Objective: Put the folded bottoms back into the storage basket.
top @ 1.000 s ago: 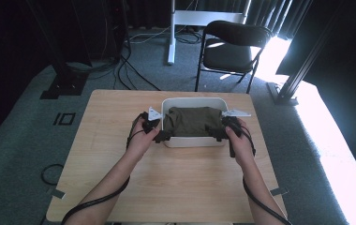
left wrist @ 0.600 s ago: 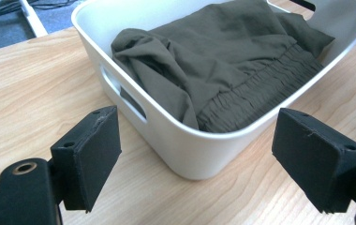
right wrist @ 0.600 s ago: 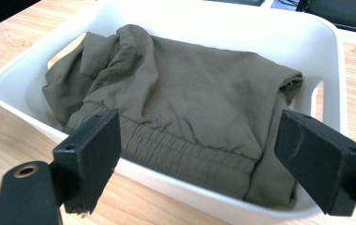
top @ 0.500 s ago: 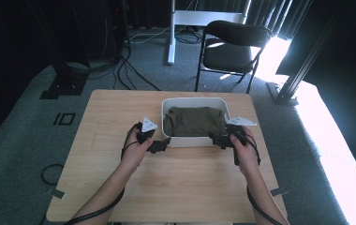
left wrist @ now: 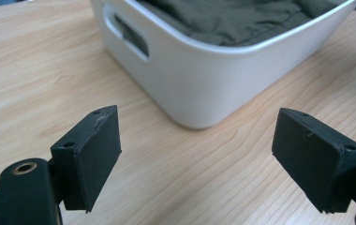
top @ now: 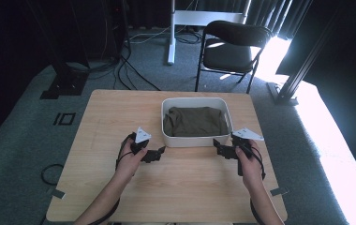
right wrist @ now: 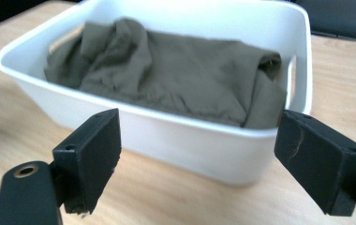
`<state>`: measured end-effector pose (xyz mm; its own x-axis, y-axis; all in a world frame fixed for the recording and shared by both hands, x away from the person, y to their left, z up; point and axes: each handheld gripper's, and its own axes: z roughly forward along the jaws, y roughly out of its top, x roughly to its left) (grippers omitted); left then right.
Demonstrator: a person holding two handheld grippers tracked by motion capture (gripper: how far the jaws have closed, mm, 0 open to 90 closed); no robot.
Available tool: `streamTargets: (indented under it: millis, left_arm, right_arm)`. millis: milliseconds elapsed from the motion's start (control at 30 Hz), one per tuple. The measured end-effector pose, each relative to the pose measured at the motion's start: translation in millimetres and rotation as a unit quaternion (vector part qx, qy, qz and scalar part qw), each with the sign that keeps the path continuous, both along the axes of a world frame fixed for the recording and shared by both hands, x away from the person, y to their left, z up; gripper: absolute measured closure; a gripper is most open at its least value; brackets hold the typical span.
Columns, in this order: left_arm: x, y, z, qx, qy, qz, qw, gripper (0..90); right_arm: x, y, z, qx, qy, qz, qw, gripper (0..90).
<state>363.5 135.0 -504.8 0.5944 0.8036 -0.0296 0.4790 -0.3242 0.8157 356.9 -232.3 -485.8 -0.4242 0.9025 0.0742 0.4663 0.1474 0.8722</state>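
1. A light wooden table stands mid-room on grey-green carpet.
2. At twelve o'clock, beyond the table, a black folding chair faces it.
3. Left of the chair, toward eleven, rises a white post on a white frame.
4. Black cables trail across the floor at ten o'clock.
5. Dark curtains close off the back.
6. Bright daylight floods the floor from two to four o'clock, beside a slanted black metal beam.

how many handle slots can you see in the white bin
2. One slot is in the bin wall nearest the left gripper; the other is in the opposite end wall.
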Motion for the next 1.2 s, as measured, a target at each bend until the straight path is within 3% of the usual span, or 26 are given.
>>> streamTargets:
  millis: [333, 700, 1000, 1200]
  left_arm:
    - [-9.7, 20.5, -15.1, 0.004, 0.006, 0.024, 0.9997, 17.3]
    - [-18.4, 37.4, -30.6, 0.01, 0.012, 0.047, 0.9988, 17.3]
    - [-23.7, 54.8, -35.3, 0.001, 0.003, 0.08, 0.9968, 17.0]
    - [-30.3, 70.7, -40.9, 0.01, 0.018, 0.101, 0.9947, 16.9]
  right_arm:
    - [-18.4, -11.8, -24.8, -0.016, 0.031, 0.003, 0.9994, 14.8]
    - [-28.4, -30.9, -55.0, -0.038, 0.063, -0.029, 0.9968, 14.8]
    - [-39.6, -49.9, -68.1, -0.069, 0.082, -0.069, 0.9919, 14.2]
    - [-44.3, -61.6, -76.4, -0.066, 0.099, -0.094, 0.9885, 14.3]
